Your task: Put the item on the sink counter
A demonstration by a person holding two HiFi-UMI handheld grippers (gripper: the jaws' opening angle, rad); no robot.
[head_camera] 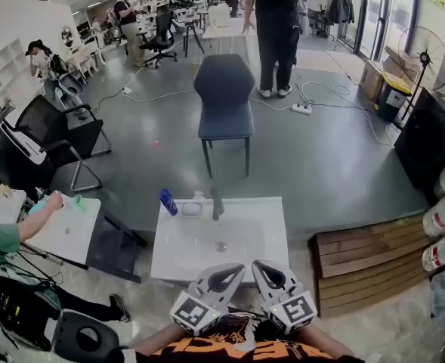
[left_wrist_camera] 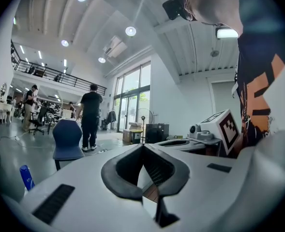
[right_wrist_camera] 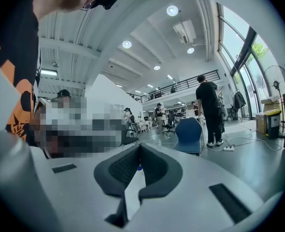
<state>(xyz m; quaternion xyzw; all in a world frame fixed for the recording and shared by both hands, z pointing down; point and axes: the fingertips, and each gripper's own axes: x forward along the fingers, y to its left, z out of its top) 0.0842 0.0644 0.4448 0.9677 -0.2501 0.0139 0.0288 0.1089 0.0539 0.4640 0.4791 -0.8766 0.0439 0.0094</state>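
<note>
Indoors — white sink counter (head_camera: 267,233), grey floor (head_camera: 320,165)

Left gripper (left_wrist_camera: 143,145), jaws together, empty

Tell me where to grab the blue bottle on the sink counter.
Probably mid-body on the blue bottle, coming level from the front with the left gripper: it stands near upright at the sink counter's back-left corner, slim, with the faucet off to its right.
</note>
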